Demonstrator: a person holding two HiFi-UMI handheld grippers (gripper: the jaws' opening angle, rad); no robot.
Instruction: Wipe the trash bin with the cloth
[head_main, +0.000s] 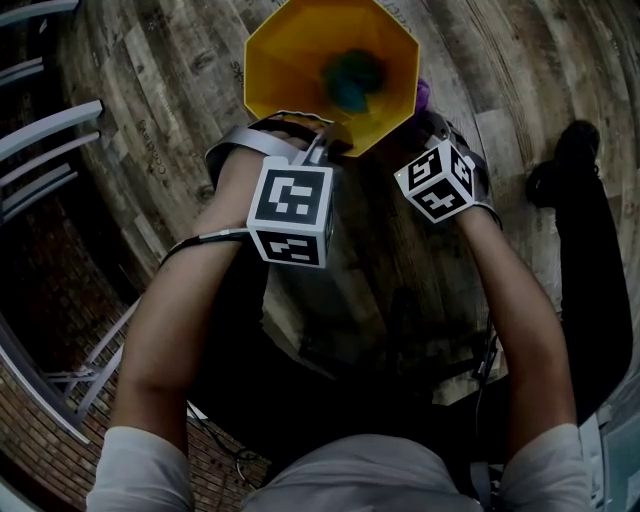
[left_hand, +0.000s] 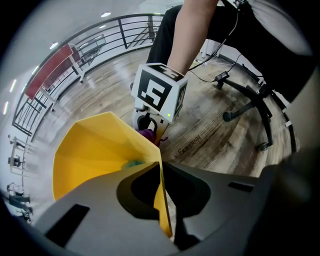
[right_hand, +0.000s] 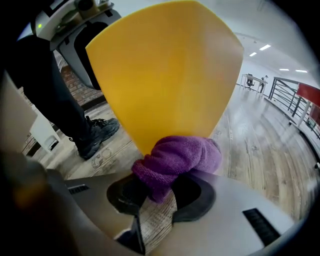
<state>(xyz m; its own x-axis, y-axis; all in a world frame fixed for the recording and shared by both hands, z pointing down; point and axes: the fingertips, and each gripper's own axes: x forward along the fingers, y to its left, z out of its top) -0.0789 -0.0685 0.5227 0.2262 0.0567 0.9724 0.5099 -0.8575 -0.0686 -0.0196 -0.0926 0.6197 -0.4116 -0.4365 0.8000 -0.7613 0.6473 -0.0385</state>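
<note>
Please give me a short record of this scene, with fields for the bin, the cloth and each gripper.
bin: yellow trash bin, mouth upward, a teal thing inside
cloth: purple cloth, at the bin's outer wall
left gripper: shut on the bin's rim
right gripper: shut on the cloth
floor: wooden floor

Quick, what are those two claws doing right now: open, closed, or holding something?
Left claw: closed on the rim of the yellow bin.
Right claw: closed on the purple cloth, against the bin's outer wall.
</note>
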